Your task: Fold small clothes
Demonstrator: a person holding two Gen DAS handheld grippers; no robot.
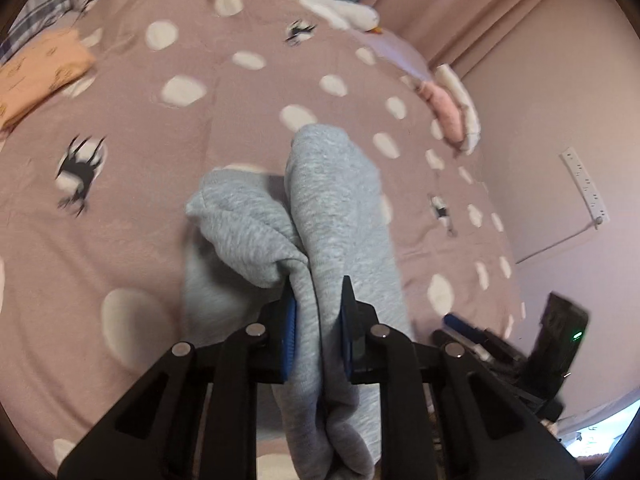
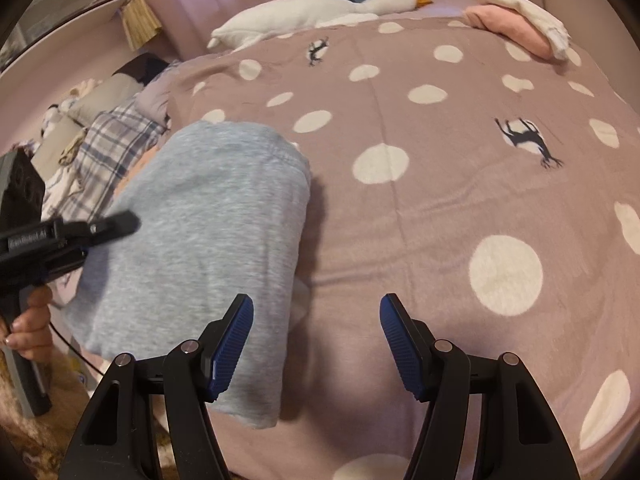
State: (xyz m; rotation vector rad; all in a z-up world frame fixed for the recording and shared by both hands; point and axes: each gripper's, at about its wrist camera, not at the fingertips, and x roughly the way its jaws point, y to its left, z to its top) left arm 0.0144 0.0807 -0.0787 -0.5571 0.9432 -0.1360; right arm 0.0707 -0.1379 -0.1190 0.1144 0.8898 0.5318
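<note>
Our left gripper (image 1: 318, 312) has its fingers clamped on the grey garment (image 1: 336, 208), bunched on the bed (image 1: 140, 240); the right gripper (image 2: 316, 344) gapes empty beside it; we should carry the pinched edge across smoothly and keep it taut.

spotted mauve bedspread (image 2: 460, 208) | goose plush (image 2: 316, 10) at far edge | power strip (image 1: 586, 184) on wall

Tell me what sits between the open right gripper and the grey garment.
Nothing visible does. The right gripper hangs open over the bedspread, its left finger already overlapping the grey garment. The left gripper is clamped on the garment's far side, clear of that path.
</note>
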